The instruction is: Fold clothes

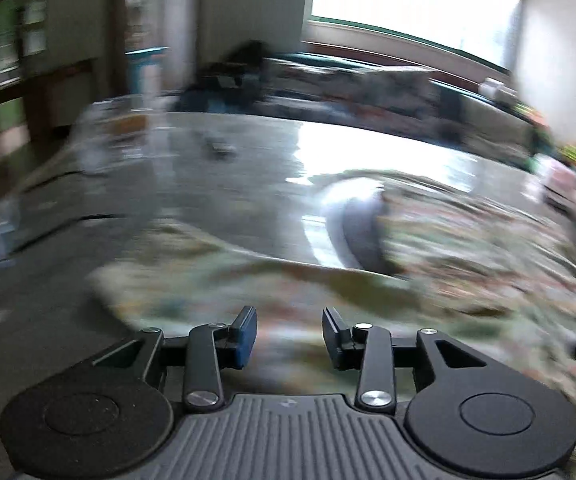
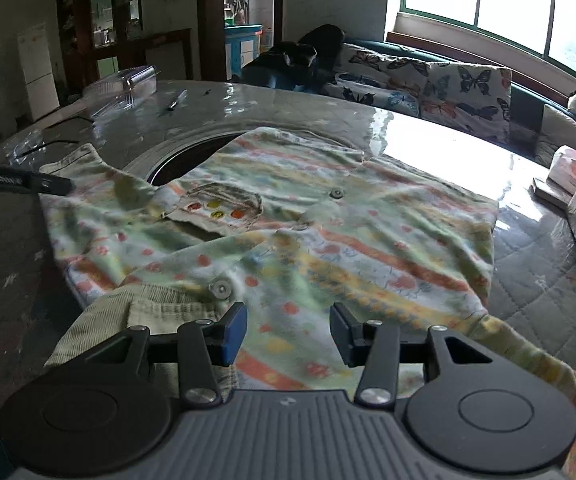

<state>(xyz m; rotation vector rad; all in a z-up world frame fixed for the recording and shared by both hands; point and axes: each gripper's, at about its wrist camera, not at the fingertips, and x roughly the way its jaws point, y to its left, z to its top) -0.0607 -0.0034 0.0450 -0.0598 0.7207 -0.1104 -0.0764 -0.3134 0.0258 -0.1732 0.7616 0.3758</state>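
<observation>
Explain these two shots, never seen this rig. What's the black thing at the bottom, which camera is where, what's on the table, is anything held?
No robot here: a person carries a handheld gripper in each hand, each with a fisheye camera looking along its two fingers. The black part at the bottom is that gripper itself. The blurred picture is from the left gripper, the sharp one from the right gripper. Both have their jaws apart and hold nothing. On the table lies a striped patterned shirt with snap buttons, spread out and rumpled, partly covering a round dark opening. Further back sit a clear plastic box and a pen. The left gripper shows at the sharp picture's left edge.
</observation>
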